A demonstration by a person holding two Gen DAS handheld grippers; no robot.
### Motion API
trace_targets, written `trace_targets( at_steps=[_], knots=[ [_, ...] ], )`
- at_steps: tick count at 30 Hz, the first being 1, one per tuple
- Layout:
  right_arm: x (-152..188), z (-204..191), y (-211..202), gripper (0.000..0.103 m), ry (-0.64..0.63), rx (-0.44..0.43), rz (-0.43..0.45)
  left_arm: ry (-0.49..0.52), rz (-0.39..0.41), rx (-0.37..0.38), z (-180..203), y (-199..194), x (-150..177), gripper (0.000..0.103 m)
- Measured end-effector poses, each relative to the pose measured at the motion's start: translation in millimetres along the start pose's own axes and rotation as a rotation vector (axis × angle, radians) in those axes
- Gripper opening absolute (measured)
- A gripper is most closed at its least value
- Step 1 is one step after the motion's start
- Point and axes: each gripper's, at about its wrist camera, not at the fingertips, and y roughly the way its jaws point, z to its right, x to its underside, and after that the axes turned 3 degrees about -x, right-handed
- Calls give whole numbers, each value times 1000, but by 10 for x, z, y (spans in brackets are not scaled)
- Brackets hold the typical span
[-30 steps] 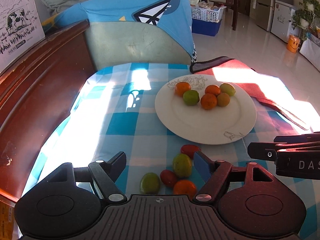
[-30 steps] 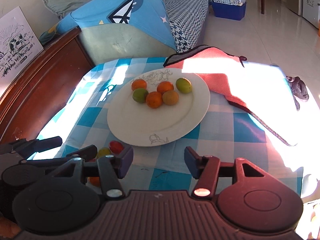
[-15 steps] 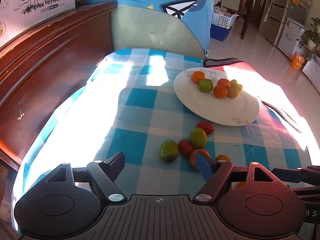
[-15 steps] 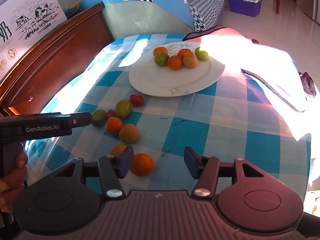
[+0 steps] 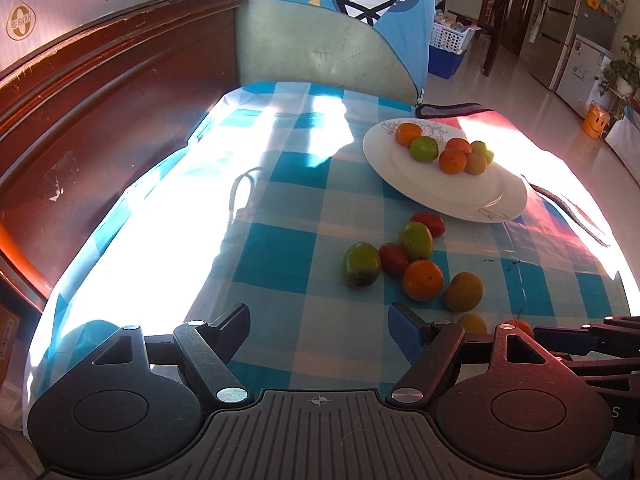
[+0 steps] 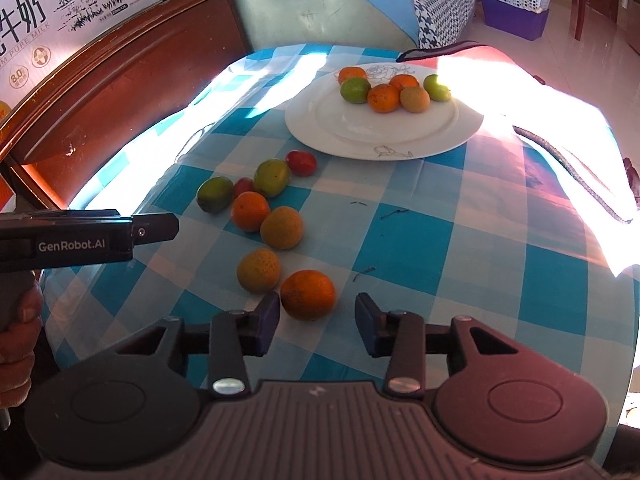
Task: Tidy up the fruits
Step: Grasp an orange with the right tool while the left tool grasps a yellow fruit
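A white plate (image 6: 380, 128) at the far side of the checked cloth holds several orange and green fruits. More fruits lie loose on the cloth in front of it, among them a green one (image 5: 361, 265) and an orange one (image 5: 423, 280). My right gripper (image 6: 317, 308) hangs low over the nearest orange fruit (image 6: 307, 294). Its jaws are closing with that fruit between them, and the right pad still stands clear of it. My left gripper (image 5: 320, 328) is open over bare cloth, left of the loose fruits, with nothing between its fingers.
A dark wooden board (image 5: 100, 128) runs along the table's left side. A red cloth (image 6: 500, 60) lies behind and to the right of the plate. A person's hand (image 6: 20, 320) holds the left gripper at the left edge of the right wrist view.
Both grippers have drawn back from the plate toward the table's near edge. The right jaws have narrowed, and the nearest orange fruit now lies between them. The left jaws stay wide.
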Motion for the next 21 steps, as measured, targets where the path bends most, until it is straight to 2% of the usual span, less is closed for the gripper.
trace_targets(
  at_steps=[5,12,21],
  knots=[
    [22,-50,32,32,-36,5,12,35,5,48,65,-22,17,76],
    [1,-4,2,30,-13,2,22,92,1,101,225,-36,80,75],
    [-99,304,-155,30,135,56,78,163,0,182,506,-16,156,74]
  ],
)
